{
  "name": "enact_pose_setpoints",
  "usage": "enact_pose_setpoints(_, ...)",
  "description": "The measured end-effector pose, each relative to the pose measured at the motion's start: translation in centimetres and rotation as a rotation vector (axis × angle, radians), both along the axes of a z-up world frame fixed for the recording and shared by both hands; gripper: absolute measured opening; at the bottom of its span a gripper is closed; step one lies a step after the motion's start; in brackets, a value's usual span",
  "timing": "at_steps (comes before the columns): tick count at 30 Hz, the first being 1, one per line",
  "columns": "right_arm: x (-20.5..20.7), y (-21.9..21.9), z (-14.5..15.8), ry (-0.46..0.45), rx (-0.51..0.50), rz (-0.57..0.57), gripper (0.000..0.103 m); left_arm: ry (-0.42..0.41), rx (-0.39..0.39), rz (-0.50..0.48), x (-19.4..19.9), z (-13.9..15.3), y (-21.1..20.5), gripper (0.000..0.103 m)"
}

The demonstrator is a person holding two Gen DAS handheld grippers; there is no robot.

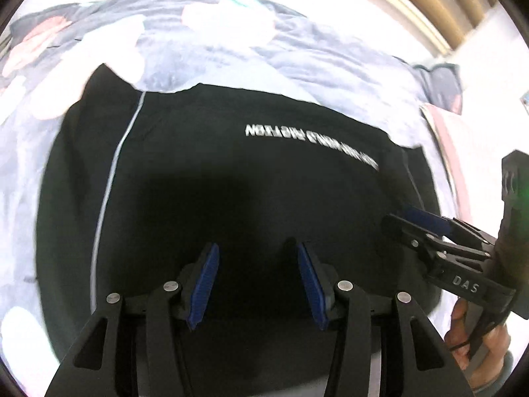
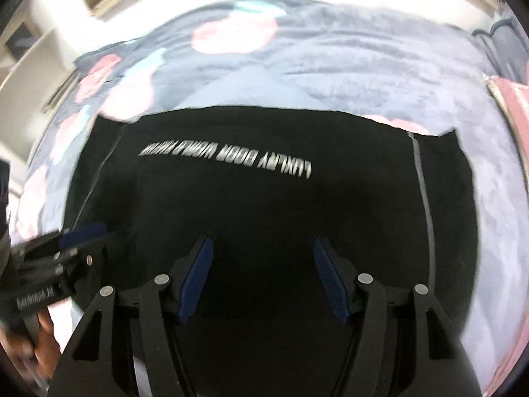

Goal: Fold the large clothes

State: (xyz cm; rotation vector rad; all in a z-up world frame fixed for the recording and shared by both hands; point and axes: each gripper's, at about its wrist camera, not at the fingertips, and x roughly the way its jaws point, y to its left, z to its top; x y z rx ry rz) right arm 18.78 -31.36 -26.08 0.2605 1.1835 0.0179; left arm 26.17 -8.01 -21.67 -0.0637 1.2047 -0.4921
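Fingers of left gripper [image 1: 258, 284] and right gripper [image 2: 261, 281] gape empty above black garment [image 1: 231, 172], spread flat on bed [image 1: 297, 43] for folding.

I see a black garment [image 1: 205, 178] with white block lettering [image 1: 307, 142] across it and a thin pale grey stripe [image 1: 112, 182] down each side. Under it, the bedspread [image 2: 347, 76] is greyish lavender, printed with big pink, white and pale teal blobs. My left tongs [image 1: 257, 284] are black with blue ribbed pads [image 1: 204, 291], silver rivets. My right tongs [image 2: 263, 278] are the same: black body, blue pads [image 2: 330, 284]. A pink fabric [image 2: 515, 99] shows at the bed's right edge. The wall trim [image 1: 426, 10] is tan and cream.
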Motion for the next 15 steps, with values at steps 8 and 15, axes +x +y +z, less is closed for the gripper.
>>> enact_pose_setpoints(8, -4.6, 2.9, -4.4, 0.12, -0.011, 0.006, 0.067, 0.079, 0.047, 0.019, -3.0, -5.1, 0.9, 0.052)
enact_pose_setpoints(15, -4.4, 3.3, -5.3, 0.097, -0.03, -0.017, 0.072, 0.083, -0.013, 0.017, -3.0, -6.1, 1.9, 0.053)
